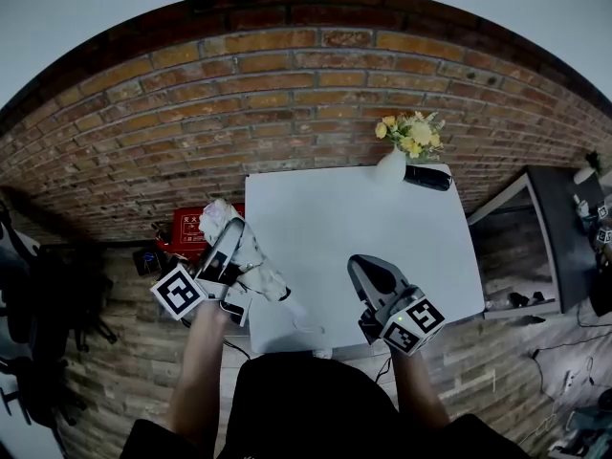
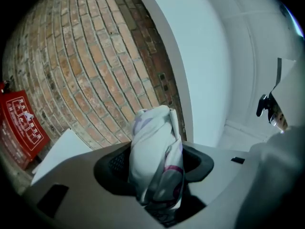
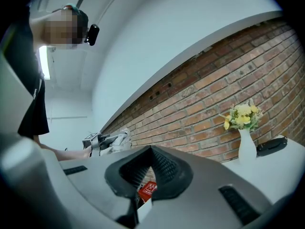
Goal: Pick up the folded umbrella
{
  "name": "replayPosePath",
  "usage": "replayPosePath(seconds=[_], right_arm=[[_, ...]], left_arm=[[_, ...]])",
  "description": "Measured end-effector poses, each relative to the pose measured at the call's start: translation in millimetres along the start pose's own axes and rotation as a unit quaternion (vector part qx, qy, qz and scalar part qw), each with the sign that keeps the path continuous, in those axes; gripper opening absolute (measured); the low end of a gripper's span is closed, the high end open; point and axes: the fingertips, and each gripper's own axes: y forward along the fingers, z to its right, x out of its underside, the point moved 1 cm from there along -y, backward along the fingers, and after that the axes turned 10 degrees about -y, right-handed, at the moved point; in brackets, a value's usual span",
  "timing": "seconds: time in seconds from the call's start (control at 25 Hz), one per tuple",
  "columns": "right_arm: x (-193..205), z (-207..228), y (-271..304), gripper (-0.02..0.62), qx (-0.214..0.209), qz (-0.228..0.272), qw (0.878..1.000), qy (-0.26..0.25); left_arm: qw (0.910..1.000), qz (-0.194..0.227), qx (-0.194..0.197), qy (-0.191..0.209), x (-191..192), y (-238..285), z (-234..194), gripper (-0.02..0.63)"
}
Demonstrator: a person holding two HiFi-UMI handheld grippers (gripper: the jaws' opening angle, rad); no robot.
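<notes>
The folded umbrella [image 1: 251, 256], white cloth with pink and purple marks, is held in the air over the left edge of the white table [image 1: 382, 223]. My left gripper [image 1: 229, 235] is shut on it. In the left gripper view the umbrella [image 2: 155, 147] stands up between the black pads [image 2: 112, 165] of my left gripper [image 2: 156, 165], its tip past them. My right gripper [image 1: 369, 270] hovers over the table's front part, shut, with nothing in it. In the right gripper view its tips [image 3: 152, 151] meet, and the umbrella [image 3: 122, 138] shows far left.
A white vase of yellow flowers [image 1: 394, 161] and a black object [image 1: 427, 177] stand at the table's far edge by the brick wall. A red box [image 1: 186, 226] lies on the floor at the left. A dark stand [image 1: 559, 228] is at the right.
</notes>
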Motion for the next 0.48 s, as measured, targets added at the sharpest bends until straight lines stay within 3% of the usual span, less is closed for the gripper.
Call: replayPosePath(seconds=[0.32,0.48], right_arm=[[-13,19,-5,0.021,0.007,0.071,0.989,0.130],[-11,21,-7,0.021,0.014,0.072,0.988,0.137]], left_arm=[[0.9990,0.026,0.017,-0.033,4,-10,-8,0.242],[0.9982,0.032,0.020,-0.046,4,-17,-13,0.242]])
